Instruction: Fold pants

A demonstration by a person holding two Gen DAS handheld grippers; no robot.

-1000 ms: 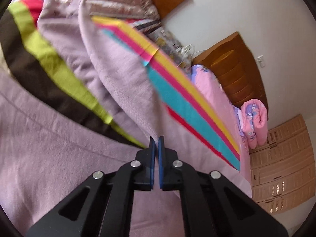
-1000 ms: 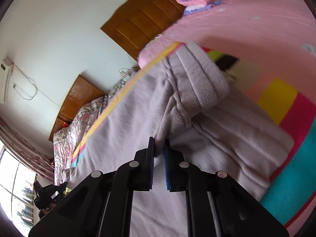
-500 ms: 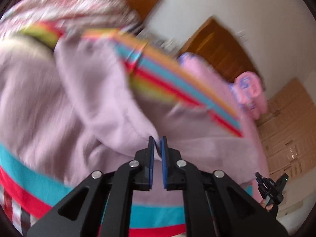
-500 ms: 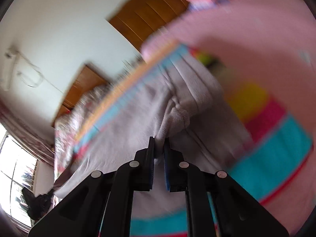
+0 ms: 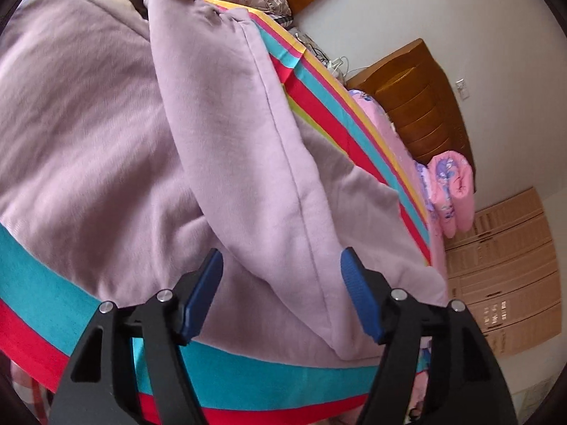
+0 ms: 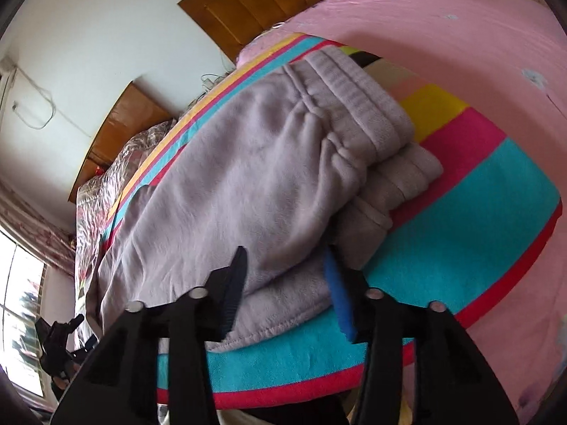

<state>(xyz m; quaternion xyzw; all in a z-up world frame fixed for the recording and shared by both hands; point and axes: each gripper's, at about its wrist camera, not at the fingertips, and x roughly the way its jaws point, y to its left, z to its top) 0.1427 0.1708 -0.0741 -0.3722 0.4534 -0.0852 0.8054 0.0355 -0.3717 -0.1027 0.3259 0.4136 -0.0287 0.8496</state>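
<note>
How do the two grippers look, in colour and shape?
Both the left gripper and the right gripper have matte black angular linkage arms with triangular cut-outs and silver pivot screws. Their fingers carry ribbed blue pads. No cables, markings or sleeves are visible.

The lilac fleece pants [image 6: 248,177] lie folded on the striped multicolour blanket [image 6: 478,212], which is spread on the bed with the pink sheet [image 6: 443,35], and their ribbed waistband [image 6: 361,99] lies on the side toward the brown wooden headboard [image 6: 255,3]. In the left wrist view one pant leg [image 5: 248,141] lies folded over the rest of the pants. The open left gripper [image 5: 280,276] and the open right gripper [image 6: 283,276] each stand at the near edge of the pants, with fabric between the fingers.
</note>
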